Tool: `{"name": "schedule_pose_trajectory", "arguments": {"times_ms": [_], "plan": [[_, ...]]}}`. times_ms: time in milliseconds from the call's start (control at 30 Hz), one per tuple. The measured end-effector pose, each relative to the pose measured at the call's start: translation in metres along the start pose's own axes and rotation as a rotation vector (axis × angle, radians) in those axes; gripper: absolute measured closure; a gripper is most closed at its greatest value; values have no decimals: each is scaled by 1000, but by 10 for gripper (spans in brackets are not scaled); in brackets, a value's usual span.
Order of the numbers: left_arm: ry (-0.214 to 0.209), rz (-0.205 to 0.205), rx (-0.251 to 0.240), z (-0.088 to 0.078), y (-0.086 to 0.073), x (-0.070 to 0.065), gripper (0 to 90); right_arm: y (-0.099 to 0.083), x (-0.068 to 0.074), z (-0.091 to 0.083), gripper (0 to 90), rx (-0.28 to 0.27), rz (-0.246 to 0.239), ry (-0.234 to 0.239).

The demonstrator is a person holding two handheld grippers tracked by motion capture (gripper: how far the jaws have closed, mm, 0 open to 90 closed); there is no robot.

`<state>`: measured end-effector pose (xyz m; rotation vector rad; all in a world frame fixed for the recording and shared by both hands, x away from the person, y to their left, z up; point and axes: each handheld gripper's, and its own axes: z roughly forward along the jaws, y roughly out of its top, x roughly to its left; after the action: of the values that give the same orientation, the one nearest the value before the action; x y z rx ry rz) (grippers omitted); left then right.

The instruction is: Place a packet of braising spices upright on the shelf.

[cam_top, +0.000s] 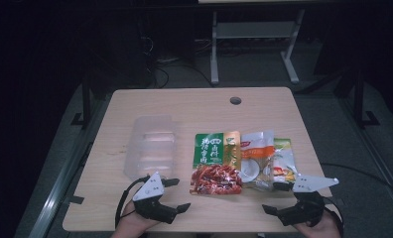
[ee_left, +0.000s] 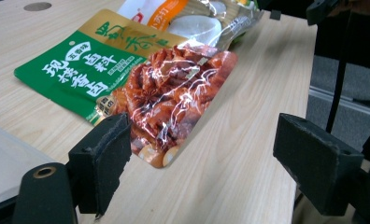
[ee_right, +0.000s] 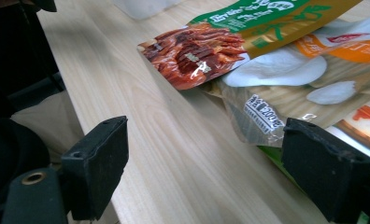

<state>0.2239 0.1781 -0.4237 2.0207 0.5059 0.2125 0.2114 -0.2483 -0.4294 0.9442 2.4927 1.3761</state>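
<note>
Standing empty left of the green-and-red packet (cam_top: 216, 163) and its overlapping neighbours is the clear tray (cam_top: 151, 145); my left gripper (cam_top: 174, 194) and right gripper (cam_top: 279, 197) hover near the table's front edge, jaws spread, gripping nothing

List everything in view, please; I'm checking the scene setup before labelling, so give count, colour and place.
table: one, light wood, centre of the high view
cable hole: one, dark, far edge of the table
plastic container: one, clear, left part of the table
green-and-red packet: one, green and gold above, red below, middle, on top of the overlapping row
white-and-orange packet: one, partly under the green-and-red packet's right edge
green-and-yellow packet: one, rightmost, partly covered
frame: one, pale grey, floor beyond the table
left tool: one, black, open, near edge, left
right tool: one, black, open, near edge, right
</note>
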Motion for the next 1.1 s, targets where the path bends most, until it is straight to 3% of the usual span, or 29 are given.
{"name": "schedule_pose_trajectory", "arguments": {"times_ms": [200, 400, 533, 700, 833, 933, 1100], "plan": [[2, 7, 1, 4, 4, 1, 169, 2, -5, 4, 140, 3, 7, 10], [9, -12, -2, 10, 9, 3, 178, 9, -7, 3, 141, -6, 6, 12], [15, 19, -20, 9, 19, 0, 178, 15, -5, 0, 142, -14, -15, 6], [22, 23, -27, 9, 29, 2, 211, 24, -3, -4, 142, -16, -13, 7], [30, 41, -20, 13, 37, 5, 232, 40, -2, -3, 144, -8, -20, 7], [39, 38, -9, 20, 44, 8, 264, 64, -3, 3, 150, 0, -45, 11], [49, 26, 16, 35, 51, 10, 310, 86, -7, 11, 150, 13, -53, 10]]}}
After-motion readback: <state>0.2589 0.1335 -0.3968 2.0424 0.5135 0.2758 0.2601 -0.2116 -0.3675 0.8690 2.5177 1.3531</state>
